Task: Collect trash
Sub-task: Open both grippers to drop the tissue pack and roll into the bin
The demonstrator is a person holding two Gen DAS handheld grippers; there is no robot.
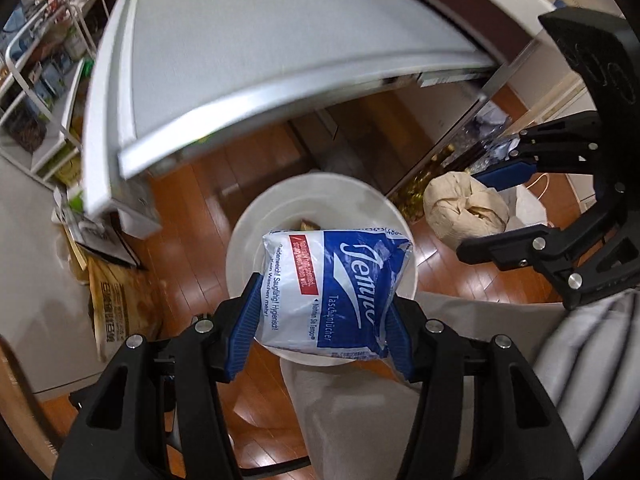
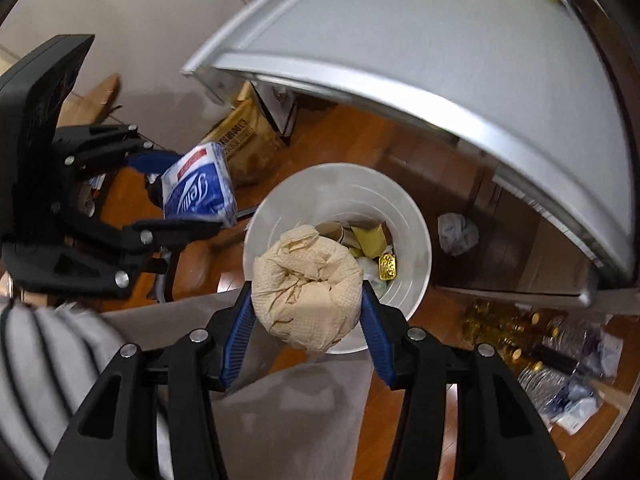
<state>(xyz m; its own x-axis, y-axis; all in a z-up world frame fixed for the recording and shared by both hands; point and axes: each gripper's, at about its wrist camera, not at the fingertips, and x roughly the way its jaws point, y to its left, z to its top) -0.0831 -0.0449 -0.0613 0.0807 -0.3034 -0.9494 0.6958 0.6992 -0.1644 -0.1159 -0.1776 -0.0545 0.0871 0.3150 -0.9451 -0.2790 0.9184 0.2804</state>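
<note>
My left gripper [image 1: 320,316] is shut on a blue and white Tempo tissue pack [image 1: 336,292] and holds it over the white round trash bin [image 1: 256,216] on the wooden floor. My right gripper [image 2: 306,312] is shut on a crumpled beige paper ball [image 2: 306,292] above the same bin [image 2: 416,240], which holds several wrappers [image 2: 372,240]. The left gripper with the tissue pack [image 2: 198,188] shows at the left of the right wrist view. The right gripper with the paper ball [image 1: 464,208] shows at the right of the left wrist view.
A grey table [image 1: 248,64] overhangs the bin. A crumpled white paper [image 2: 458,234] lies on the floor under the table [image 2: 440,40]. Bottles and bags [image 2: 532,340] lie at the right. A cardboard bag [image 1: 120,304] stands at the left. My grey-trousered legs [image 2: 288,400] are below the grippers.
</note>
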